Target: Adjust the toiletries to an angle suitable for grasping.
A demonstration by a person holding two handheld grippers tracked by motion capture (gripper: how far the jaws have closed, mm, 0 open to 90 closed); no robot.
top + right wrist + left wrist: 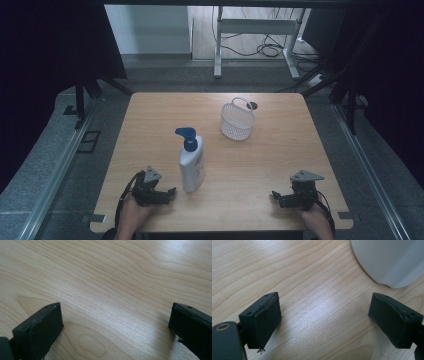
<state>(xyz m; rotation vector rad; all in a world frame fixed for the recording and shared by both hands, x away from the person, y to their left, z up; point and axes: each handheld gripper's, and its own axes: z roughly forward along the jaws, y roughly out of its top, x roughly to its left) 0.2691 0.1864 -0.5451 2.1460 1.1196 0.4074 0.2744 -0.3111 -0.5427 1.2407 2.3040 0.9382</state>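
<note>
A white pump bottle (192, 165) with a blue pump head stands upright left of the table's middle. Its rounded white base (390, 261) fills the upper right of the left gripper view. My left gripper (159, 192) rests low on the table just left of the bottle, jaws wide apart over bare wood (325, 315). A white mesh basket (237, 121) with a handle sits at the back centre. Near the front right edge my right gripper (286, 198) lies open, its jaws (115, 327) framing nothing but wood.
The wooden table (280, 160) has a small round hole (252, 105) at its back edge behind the basket. Grey floor and rails run along both sides. A white desk frame (257, 35) with cables stands farther off.
</note>
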